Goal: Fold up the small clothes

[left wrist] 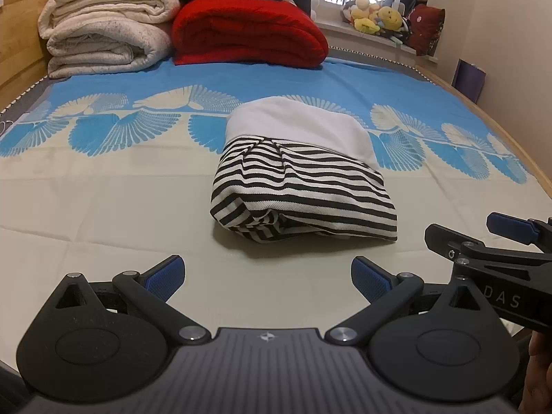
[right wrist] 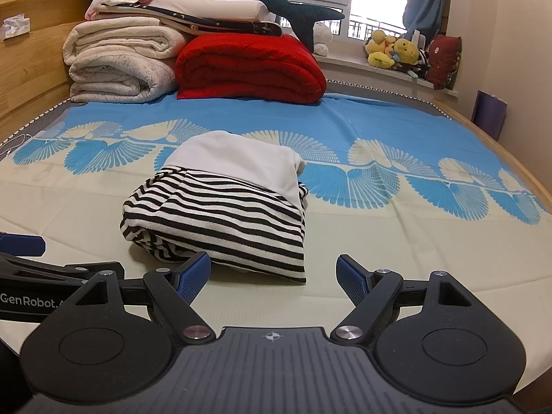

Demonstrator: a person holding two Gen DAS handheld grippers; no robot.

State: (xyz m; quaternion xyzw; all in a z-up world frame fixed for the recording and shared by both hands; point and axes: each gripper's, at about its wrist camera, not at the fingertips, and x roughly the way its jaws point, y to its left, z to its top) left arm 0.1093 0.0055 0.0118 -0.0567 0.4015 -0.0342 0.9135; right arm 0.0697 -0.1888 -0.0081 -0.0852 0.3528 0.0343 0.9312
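A folded black-and-white striped garment (left wrist: 303,193) with a white part at its far end lies on the bed sheet (left wrist: 103,214); it also shows in the right wrist view (right wrist: 220,214). My left gripper (left wrist: 267,276) is open and empty, a short way in front of the garment. My right gripper (right wrist: 274,276) is open and empty, its left pad (right wrist: 193,274) just at the garment's near edge. The right gripper also shows at the right edge of the left wrist view (left wrist: 483,241). Part of the left gripper shows at the left edge of the right wrist view (right wrist: 31,258).
Folded cream blankets (left wrist: 103,34) and a red blanket (left wrist: 248,31) are stacked at the head of the bed. Plush toys (left wrist: 379,17) sit on the window sill. A wooden bed frame (left wrist: 17,51) runs along the left, and a purple board (right wrist: 490,117) leans at the right wall.
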